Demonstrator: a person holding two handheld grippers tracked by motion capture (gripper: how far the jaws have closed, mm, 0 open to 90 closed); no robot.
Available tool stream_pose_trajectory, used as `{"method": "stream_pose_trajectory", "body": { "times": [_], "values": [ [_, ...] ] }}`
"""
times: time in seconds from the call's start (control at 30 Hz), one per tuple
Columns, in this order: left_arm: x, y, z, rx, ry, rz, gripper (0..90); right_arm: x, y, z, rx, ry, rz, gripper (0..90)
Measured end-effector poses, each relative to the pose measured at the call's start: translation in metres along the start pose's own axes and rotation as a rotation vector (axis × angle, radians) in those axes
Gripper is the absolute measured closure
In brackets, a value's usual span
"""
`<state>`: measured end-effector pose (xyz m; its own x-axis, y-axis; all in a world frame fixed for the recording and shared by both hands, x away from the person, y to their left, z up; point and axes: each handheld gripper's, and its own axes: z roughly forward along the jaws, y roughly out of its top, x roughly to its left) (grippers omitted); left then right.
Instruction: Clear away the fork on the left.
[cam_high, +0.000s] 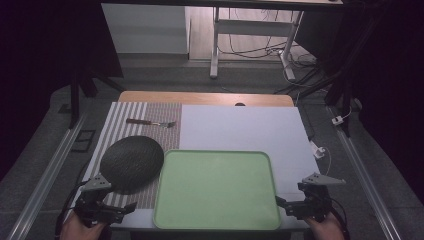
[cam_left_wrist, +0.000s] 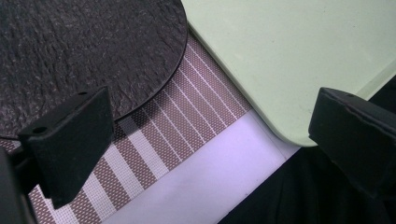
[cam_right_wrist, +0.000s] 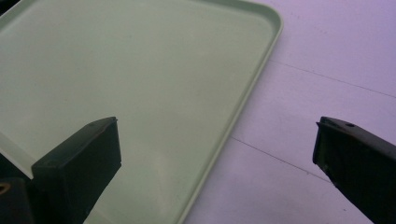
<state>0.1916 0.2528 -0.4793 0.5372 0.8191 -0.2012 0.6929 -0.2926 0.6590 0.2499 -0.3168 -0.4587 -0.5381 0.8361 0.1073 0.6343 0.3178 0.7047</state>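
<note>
A light green tray (cam_high: 216, 187) lies empty at the front middle of the table. To its left a round dark slate plate (cam_high: 131, 162) rests on a striped placemat (cam_high: 129, 116), and a fork (cam_high: 151, 122) lies on the mat farther back. My left gripper (cam_high: 112, 209) hovers at the front left corner, jaws open and empty; in its own view the left gripper (cam_left_wrist: 205, 140) spans the plate (cam_left_wrist: 88, 51), mat (cam_left_wrist: 187, 107) and tray corner (cam_left_wrist: 280, 51). My right gripper (cam_high: 292, 206) stands open at the tray's front right corner, and in the right gripper view (cam_right_wrist: 217, 154) the tray rim (cam_right_wrist: 243, 107) runs between its jaws.
A white sheet (cam_high: 245, 127) covers the table's right part, with a wooden edge (cam_high: 205, 97) at the back. Metal rails (cam_high: 367, 175) run along both sides. A desk frame and cables (cam_high: 260, 45) stand on the floor beyond.
</note>
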Motion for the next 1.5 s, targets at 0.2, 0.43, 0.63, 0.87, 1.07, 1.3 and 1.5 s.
{"method": "stream_pose_trajectory", "body": {
  "times": [0.2, 0.43, 0.63, 0.87, 1.07, 1.3, 1.5],
  "values": [
    [0.0009, -0.0009, -0.0009, -0.003, 0.0, -0.012, 1.4, 0.0009, 0.0006, 0.001, 0.001, 0.003, -0.003, 1.2],
    [0.0009, 0.0004, 0.0014, 0.019, 0.018, -0.022, 0.2, 0.0001, 0.0006, 0.0011, 0.003, 0.01, 0.003, 1.3],
    [0.0003, 0.0007, 0.0015, 0.023, 0.027, -0.021, 0.0, 0.0001, 0.0006, 0.0012, 0.004, 0.009, 0.004, 1.4],
    [-0.0004, 0.0006, 0.0005, 0.016, 0.028, -0.015, 0.0, -0.0001, 0.0007, 0.0014, 0.007, 0.011, 0.006, 1.4],
    [0.0011, 0.0005, -0.0012, -0.003, 0.027, -0.028, 0.0, -0.0003, 0.0008, 0.0016, 0.009, 0.012, 0.006, 1.4],
    [0.0004, 0.0034, -0.0027, -0.036, 0.014, -0.013, 0.0, -0.0003, 0.0009, 0.002, 0.011, 0.012, 0.008, 1.4],
    [0.0035, 0.0057, -0.005, -0.056, -0.002, -0.019, 0.3, -0.0004, 0.0011, 0.0025, 0.013, 0.013, 0.004, 1.4]
  ]
}}
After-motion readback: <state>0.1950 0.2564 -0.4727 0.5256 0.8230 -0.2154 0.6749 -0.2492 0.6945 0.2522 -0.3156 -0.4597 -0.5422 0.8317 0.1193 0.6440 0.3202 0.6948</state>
